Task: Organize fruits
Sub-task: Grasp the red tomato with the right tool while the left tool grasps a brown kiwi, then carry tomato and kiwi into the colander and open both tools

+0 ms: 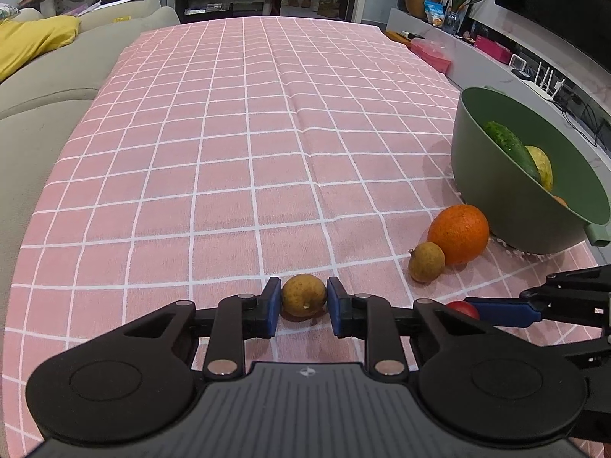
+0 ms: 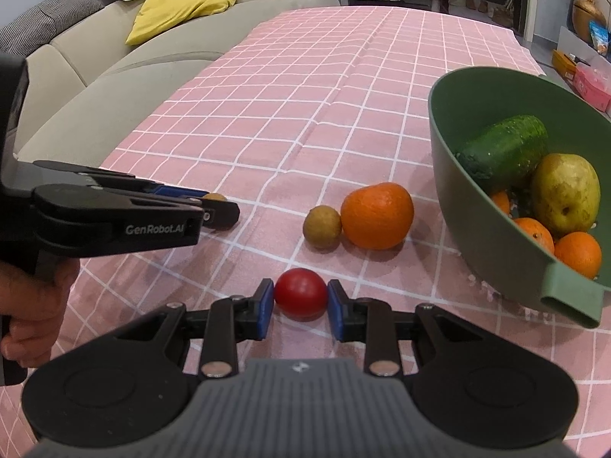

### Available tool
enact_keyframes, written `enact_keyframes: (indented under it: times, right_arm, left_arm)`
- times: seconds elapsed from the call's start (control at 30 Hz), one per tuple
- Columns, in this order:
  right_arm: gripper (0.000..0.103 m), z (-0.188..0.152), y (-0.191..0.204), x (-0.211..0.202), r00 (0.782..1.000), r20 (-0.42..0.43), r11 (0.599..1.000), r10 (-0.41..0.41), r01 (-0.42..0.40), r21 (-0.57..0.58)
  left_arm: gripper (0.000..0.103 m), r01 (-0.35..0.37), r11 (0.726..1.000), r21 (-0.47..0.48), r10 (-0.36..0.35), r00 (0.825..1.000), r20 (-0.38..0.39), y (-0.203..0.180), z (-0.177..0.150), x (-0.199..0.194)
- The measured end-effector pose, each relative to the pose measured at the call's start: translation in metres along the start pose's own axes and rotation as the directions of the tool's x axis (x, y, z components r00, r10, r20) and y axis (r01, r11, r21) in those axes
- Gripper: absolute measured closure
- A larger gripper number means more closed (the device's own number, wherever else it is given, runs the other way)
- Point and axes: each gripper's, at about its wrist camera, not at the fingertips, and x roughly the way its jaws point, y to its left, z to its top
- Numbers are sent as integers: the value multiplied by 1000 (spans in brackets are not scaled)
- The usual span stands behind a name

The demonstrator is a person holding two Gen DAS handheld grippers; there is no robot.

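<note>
Living room, sofa along one side, and a table under a pink checked tablecloth fills the left wrist view. The left gripper points steeply down at the cloth with its blue pads pressed on either side of a small yellow-brown fruit, closed snugly on it, the fruit resting on or just above the cloth. Off to the right sits the green bowl, tipped our way, cucumber inside. Between gripper and bowl lie a second small brown fruit touching a loose orange. So the carry runs rightward and a little forward, over those two.

Over to the right wrist view, same pink cloth, sofa at the far left. The right gripper is clamped on a round red fruit, pads tight on both flanks, low at the cloth. The bowl's rim stands near on the right, holding the cucumber, a pear and several oranges. This hand is clearly the nearer one to the bowl. The other gripper reaches in from the left, a hand wrapped around its grip, angled downward. Both loads look ready to lift; I'd expect the right to go first, a short hop up over the rim.
</note>
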Motion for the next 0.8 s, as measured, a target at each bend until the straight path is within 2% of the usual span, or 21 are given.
enact_keyframes:
  times: [0.17,0.4,0.6,0.8]
  right_arm:
    - [77,3,0,-6,1000,1,1000,7,-7,3]
    - [77,16,-4,-30,998,64,1000,8,-9,11]
    - [77,28,-19,-60,990,139,999,-11,7,32]
    - [77,42,-54,-91,974,215,994,-65,44,101]
  left_arm:
    - [75,-9,1000,3,9,1000,22,-4,7,-15]
    - [75,-26,999,24,25,997,69,-16,28,-41]
    - [75,-29,997,73,21,995,103,-43,47,-56]
    - [75,-5,990,140,-11,993,113,-80,60,-55]
